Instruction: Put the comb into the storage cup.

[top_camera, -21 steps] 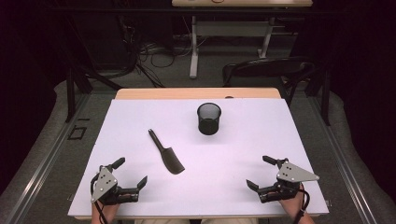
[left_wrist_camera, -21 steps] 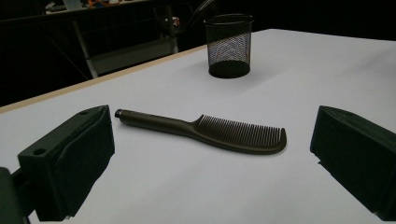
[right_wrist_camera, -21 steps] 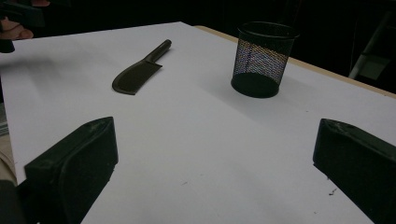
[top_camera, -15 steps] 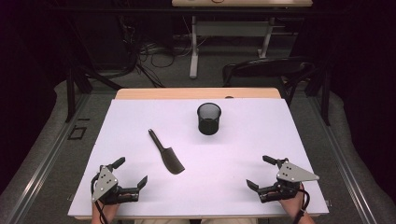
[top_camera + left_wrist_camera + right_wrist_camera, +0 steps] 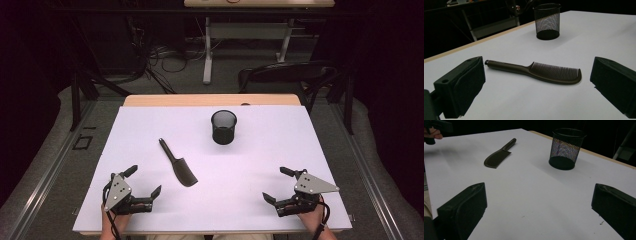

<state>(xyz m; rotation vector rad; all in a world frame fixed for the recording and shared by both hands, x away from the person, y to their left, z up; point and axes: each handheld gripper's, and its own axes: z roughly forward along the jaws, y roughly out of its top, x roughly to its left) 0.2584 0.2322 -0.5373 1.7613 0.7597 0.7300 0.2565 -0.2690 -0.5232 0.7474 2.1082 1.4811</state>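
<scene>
We hold the left gripper [image 5: 142, 181] low over the near left part of the white table [image 5: 260, 165], its two black jaws spread wide with nothing between them, the pads clear of everything. The dark comb [image 5: 178, 163] lies flat on the table just ahead of this gripper and a little to its right, near it but apart from it. In the left gripper view the comb [image 5: 541, 72] lies crosswise in the gap ahead of the jaws: its round handle end points toward the left jaw, and its toothed head, teeth facing away from us, reaches toward the right jaw. Farther off beyond the comb stands the black mesh cup [image 5: 547, 21], upright and well apart from the comb. We hold the right gripper [image 5: 280, 186] low over the near right part of the table, its jaws also standing wide apart and empty. From this gripper the comb [image 5: 499, 154] lies well off, ahead and to the left, with its handle pointing away from us, and the mesh cup [image 5: 567, 148] stands ahead and slightly to the right, its open mouth up. In the high view the cup [image 5: 223, 127] stands farther from us than both grippers, roughly between them across the table.
</scene>
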